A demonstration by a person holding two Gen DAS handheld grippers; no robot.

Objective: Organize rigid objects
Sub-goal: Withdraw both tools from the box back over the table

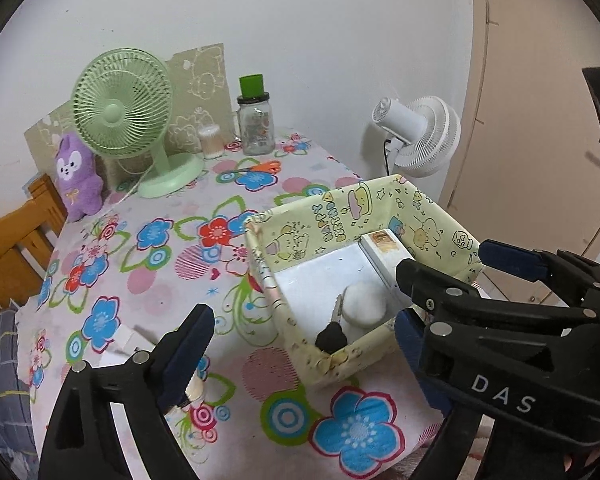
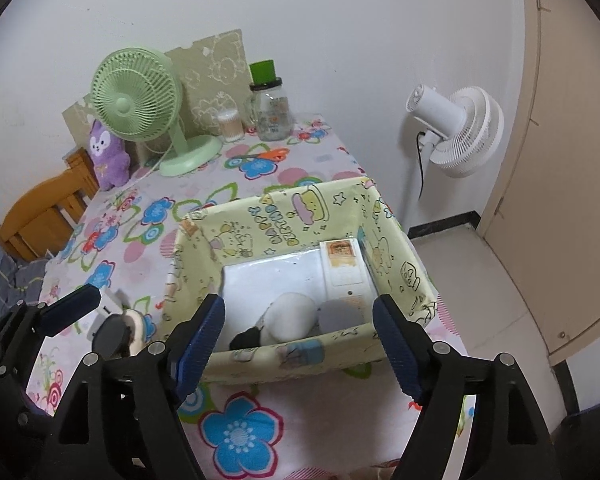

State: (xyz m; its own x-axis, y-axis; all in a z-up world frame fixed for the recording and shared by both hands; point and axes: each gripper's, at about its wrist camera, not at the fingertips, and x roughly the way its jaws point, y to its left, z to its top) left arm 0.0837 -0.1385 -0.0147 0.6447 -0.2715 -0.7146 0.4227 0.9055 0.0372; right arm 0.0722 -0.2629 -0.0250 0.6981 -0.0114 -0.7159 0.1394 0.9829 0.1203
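A yellow cartoon-print box (image 1: 332, 220) (image 2: 284, 216) stands on the flowered tablecloth. It holds a white round object (image 1: 366, 304) (image 2: 292, 316), a black key fob (image 1: 331, 338) (image 2: 246, 338), a flat white rectangular device (image 1: 386, 252) (image 2: 342, 268) and a grey round thing (image 2: 338, 316). My left gripper (image 1: 304, 320) is open above the box's near left corner, with nothing pressed between its pads. My right gripper (image 2: 298, 316) is open too, its jaws standing wide in front of the near wall. They hold nothing.
Left of the box lie a small white item (image 1: 124, 340) and a round tan thing (image 2: 136, 328). At the back stand a green fan (image 1: 122, 112), a purple plush (image 1: 78, 178), a green-capped jar (image 1: 256, 124) and orange scissors (image 1: 260, 168). A white floor fan (image 1: 420, 136) stands beyond the table's right edge.
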